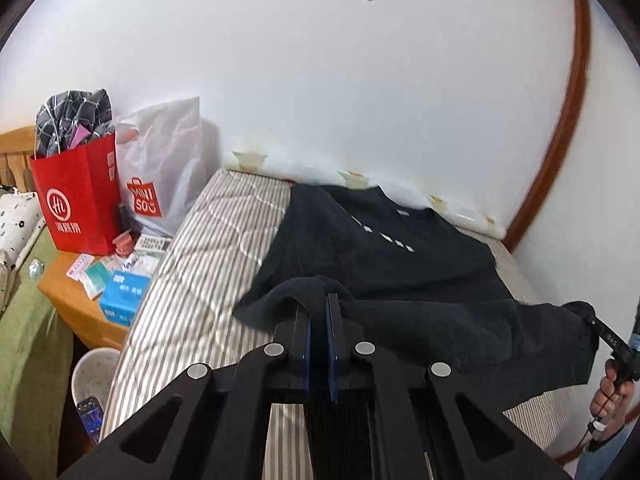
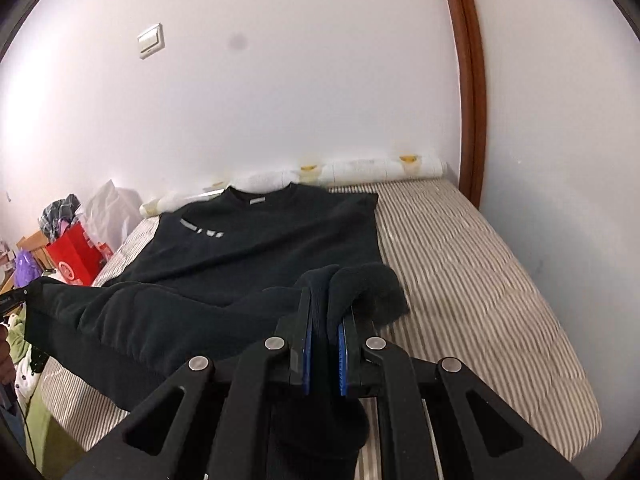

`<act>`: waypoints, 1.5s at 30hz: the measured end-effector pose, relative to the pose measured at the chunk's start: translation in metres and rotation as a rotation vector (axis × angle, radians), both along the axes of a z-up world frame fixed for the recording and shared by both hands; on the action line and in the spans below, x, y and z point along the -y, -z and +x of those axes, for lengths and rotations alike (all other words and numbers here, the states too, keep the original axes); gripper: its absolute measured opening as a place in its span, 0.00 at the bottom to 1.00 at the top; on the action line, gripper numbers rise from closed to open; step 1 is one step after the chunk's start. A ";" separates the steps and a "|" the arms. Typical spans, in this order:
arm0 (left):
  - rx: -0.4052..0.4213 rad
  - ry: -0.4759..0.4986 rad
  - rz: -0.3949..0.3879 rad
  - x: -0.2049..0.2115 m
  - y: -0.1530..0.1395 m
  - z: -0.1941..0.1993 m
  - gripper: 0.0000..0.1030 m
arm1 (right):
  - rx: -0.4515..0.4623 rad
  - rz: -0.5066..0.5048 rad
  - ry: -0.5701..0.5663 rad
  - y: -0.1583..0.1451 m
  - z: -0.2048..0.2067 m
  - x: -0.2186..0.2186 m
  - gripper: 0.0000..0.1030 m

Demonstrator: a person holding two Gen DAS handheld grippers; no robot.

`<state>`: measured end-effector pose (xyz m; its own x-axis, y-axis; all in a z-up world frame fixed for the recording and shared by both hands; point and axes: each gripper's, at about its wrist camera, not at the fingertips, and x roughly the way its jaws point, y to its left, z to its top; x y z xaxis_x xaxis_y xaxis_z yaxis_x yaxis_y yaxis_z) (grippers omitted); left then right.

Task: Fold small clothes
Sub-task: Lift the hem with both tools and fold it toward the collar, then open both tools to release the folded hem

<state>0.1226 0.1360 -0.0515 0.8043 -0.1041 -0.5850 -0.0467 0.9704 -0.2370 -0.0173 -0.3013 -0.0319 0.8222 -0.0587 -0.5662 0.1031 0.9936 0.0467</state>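
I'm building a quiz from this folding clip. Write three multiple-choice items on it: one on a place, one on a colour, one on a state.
1. Where does the collar end of the black shirt lie?
A. on the striped mattress, toward the wall
B. in the red bag
C. on the wooden side table

2. What colour is the bag with the checked cloth sticking out?
A. green
B. red
C. blue

3. How do the two grippers stand?
A. both wide open
B. both shut on the shirt's near edge
C. one holds a tissue box

Key: 1 A, its collar lies by the wall on the stripes. 2 B, the red bag shows it. 3 B, the left gripper and right gripper pinch cloth.
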 end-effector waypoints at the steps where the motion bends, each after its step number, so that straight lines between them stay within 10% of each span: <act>1: 0.001 -0.008 0.007 0.002 -0.002 0.007 0.06 | 0.003 -0.001 -0.001 -0.001 0.007 0.001 0.09; 13: -0.032 -0.099 0.096 0.024 0.007 0.107 0.06 | -0.024 -0.014 -0.020 0.007 0.132 0.027 0.09; 26: -0.154 -0.092 0.135 0.024 0.067 0.184 0.07 | -0.179 -0.037 -0.044 0.084 0.227 0.048 0.10; 36: -0.204 -0.096 0.102 0.018 0.070 0.173 0.25 | -0.245 -0.070 -0.036 0.087 0.225 0.045 0.20; 39: -0.192 -0.093 0.095 0.015 0.064 0.151 0.35 | -0.205 -0.076 -0.039 0.071 0.202 0.042 0.44; 45: -0.214 -0.098 -0.003 0.003 0.069 0.116 0.41 | -0.145 -0.110 0.021 0.054 0.148 0.043 0.45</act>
